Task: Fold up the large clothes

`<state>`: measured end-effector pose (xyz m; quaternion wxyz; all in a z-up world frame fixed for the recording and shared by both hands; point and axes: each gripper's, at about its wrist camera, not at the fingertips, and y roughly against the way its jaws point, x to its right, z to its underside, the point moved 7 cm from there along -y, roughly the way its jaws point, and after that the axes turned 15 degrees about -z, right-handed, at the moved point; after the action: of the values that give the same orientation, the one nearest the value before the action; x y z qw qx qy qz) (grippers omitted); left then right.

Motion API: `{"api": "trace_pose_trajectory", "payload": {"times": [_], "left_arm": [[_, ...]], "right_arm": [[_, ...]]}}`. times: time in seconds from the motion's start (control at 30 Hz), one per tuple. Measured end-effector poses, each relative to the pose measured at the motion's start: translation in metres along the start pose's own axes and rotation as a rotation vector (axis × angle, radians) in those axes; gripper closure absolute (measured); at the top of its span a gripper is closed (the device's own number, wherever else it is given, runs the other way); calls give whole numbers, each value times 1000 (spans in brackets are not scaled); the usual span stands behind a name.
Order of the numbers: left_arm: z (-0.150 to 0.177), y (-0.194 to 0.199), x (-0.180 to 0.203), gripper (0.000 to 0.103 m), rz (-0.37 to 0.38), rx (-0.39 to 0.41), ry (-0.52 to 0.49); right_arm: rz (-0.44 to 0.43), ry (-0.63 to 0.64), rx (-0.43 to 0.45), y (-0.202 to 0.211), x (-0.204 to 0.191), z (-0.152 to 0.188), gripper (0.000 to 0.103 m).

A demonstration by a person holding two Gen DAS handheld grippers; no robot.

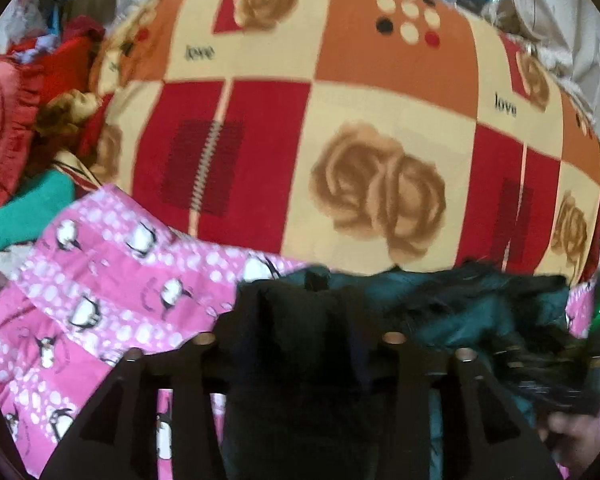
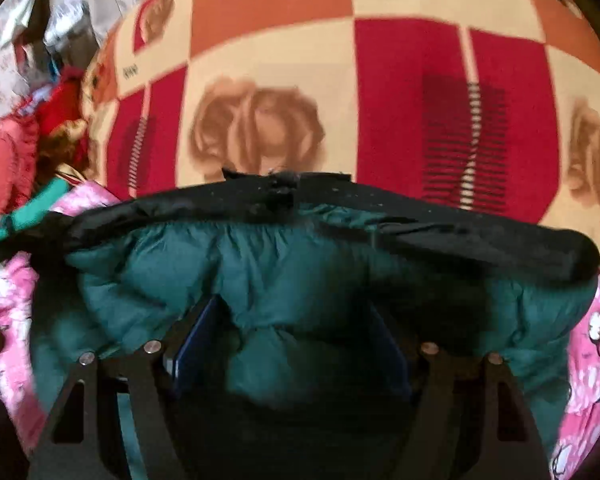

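Note:
A dark green puffy jacket (image 2: 300, 272) with a black edge band (image 2: 260, 200) lies in front of me on a pink penguin-print cloth (image 1: 100, 280). My right gripper (image 2: 296, 320) has its fingers spread around a bulge of the green jacket; the padding fills the gap between them. In the left wrist view the jacket (image 1: 460, 312) lies at the lower right, and dark fabric bunches between my left gripper's (image 1: 300, 308) fingers, hiding the tips. A hand shows at the lower right there.
A bed with a red, orange and cream rose-print blanket (image 1: 340, 120) fills the far side. A heap of red, salmon and teal clothes (image 1: 28, 120) lies at the left. Grey cloth lies beyond the bed at the top.

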<state>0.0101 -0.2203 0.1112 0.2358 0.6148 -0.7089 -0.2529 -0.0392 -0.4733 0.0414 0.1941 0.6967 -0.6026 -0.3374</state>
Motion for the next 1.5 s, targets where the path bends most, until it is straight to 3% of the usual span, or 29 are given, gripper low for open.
{"api": "trace_pose_trajectory", "payload": {"times": [0.1,0.2,0.33,0.53,0.6,0.7,0.87,1.03,1.33,1.5], "left_arm": [[-8,14,-3,70,13,43,19],[-8,14,11,70,7,30,-15],[-4,0,26,70,-25,12,-48],[10,-41,31,70,-118,-49,-52],[17,-53,28,70,-146,-76,-52],[26,-68,26,69,-174,-102,-70],[28,-79,27,68,-180,-100,-65],[31,-86,28,67,-186,-103,-64],[32,-85,28,67,-183,-93,-61],[32,-83,27,67,-183,-81,-54]], "right_arm": [[25,-41,-34,-25,14,2,24],[19,-83,-46,-30,20,3,24],[-39,-86,22,13,11,-3,25],[100,-33,58,67,41,-2,23],[168,-38,37,70,62,2,22],[204,-91,9,61,98,13,22],[196,-152,-30,26,124,24,20],[181,-182,-41,16,134,24,18],[105,-190,64,94,105,34,17],[118,-199,3,91,104,63,17]]}}
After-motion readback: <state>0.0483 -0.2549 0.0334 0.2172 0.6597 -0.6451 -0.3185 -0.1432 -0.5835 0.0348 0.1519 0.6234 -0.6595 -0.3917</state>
